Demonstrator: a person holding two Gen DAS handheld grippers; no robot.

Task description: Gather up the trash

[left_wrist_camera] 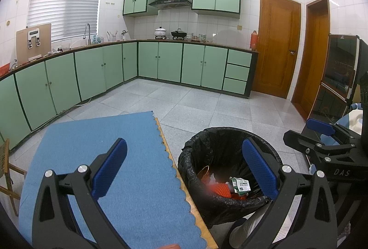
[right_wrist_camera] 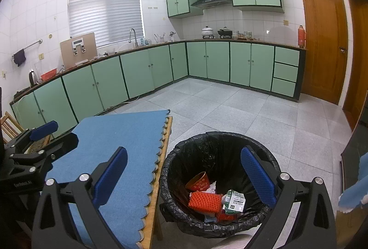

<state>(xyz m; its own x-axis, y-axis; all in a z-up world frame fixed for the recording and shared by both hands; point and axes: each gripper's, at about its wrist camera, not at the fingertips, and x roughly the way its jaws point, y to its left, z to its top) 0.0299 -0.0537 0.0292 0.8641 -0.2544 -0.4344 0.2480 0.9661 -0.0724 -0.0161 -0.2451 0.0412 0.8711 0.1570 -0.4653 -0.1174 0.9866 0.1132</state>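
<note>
A black-lined trash bin [left_wrist_camera: 202, 147] [right_wrist_camera: 181, 157] stands on the floor right of the table. Inside lie an orange textured sponge [right_wrist_camera: 203, 201] [left_wrist_camera: 222, 191], a green-white carton [right_wrist_camera: 234, 201] [left_wrist_camera: 240, 185], a red paper cup [right_wrist_camera: 199, 182] and crumpled white paper. My left gripper [left_wrist_camera: 184, 170] is open and empty, above the table's right edge and the bin. My right gripper [right_wrist_camera: 184, 175] is open and empty, over the bin's left rim. The right gripper shows at the right of the left wrist view [left_wrist_camera: 322, 141]; the left gripper shows at the left of the right wrist view [right_wrist_camera: 39, 143].
A wooden table with a blue scalloped mat [left_wrist_camera: 103, 161] [right_wrist_camera: 119, 147] sits left of the bin. Green cabinets [left_wrist_camera: 161, 62] run along the walls. A wooden chair [left_wrist_camera: 7, 168] stands at the far left. Wooden doors [left_wrist_camera: 278, 42] are at the right.
</note>
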